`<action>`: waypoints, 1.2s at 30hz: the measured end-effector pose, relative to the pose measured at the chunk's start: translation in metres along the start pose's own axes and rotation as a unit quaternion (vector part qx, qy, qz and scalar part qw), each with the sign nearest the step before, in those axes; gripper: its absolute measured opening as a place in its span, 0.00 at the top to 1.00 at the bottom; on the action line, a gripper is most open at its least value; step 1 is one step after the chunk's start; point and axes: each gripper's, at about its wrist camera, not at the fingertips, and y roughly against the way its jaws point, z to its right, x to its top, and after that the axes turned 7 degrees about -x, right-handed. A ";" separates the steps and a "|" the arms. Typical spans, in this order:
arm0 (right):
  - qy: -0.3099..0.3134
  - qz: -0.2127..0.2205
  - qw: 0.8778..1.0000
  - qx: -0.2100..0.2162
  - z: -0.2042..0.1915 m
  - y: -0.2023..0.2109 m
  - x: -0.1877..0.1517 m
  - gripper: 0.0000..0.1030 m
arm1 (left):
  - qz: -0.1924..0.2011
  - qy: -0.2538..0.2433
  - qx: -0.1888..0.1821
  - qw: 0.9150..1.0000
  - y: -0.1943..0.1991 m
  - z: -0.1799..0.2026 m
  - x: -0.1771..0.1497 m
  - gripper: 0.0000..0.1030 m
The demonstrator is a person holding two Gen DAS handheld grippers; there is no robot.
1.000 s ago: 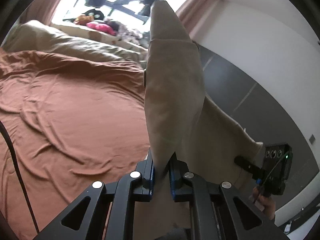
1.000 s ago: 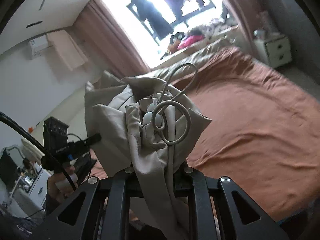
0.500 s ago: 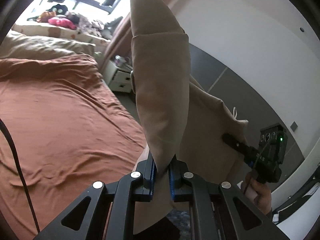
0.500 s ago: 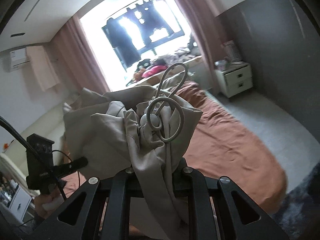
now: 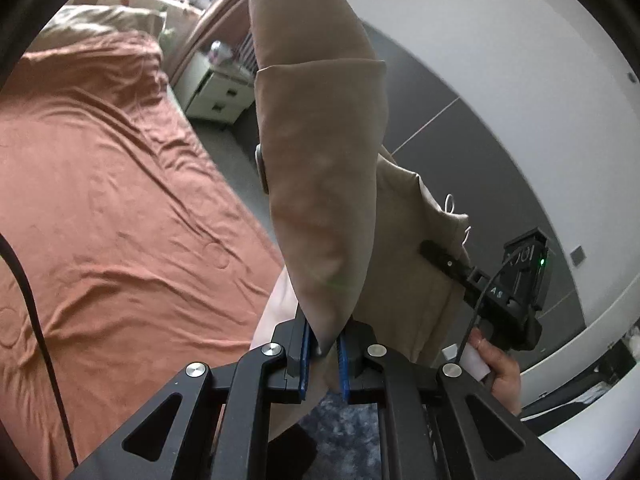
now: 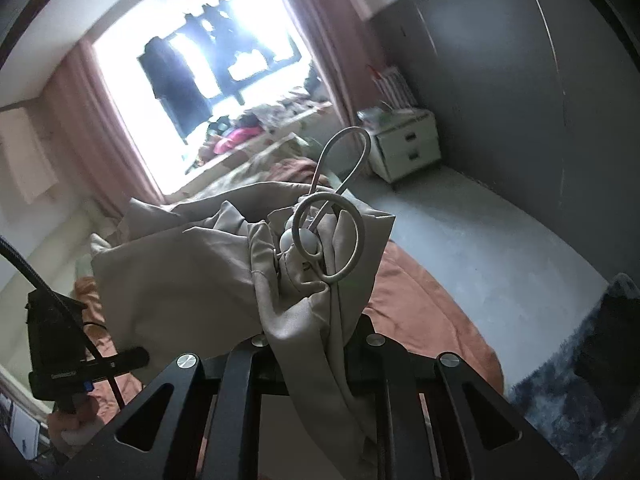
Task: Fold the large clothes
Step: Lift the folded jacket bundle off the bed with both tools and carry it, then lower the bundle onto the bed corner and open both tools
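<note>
I hold the beige garment in the air beside the bed, left gripper and right gripper each clenched on an edge, so it can hang out before folding.

Your left tongs clamped on beige garment, rust bedspread left, your right tongs gripping its far edge.
</note>
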 end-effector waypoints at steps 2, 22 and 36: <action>-0.003 -0.012 1.000 -0.010 -0.002 -0.023 0.002 0.89 | -0.003 -0.003 0.004 1.000 -0.012 -0.012 0.007 0.89; -0.008 -0.162 0.984 -0.073 -0.013 -0.229 0.063 0.73 | -0.076 0.069 0.146 0.984 -0.125 -0.208 0.061 0.78; -0.090 -0.096 0.978 -0.162 0.034 -0.110 0.051 0.29 | -0.099 0.064 0.123 0.985 -0.110 -0.194 0.021 0.56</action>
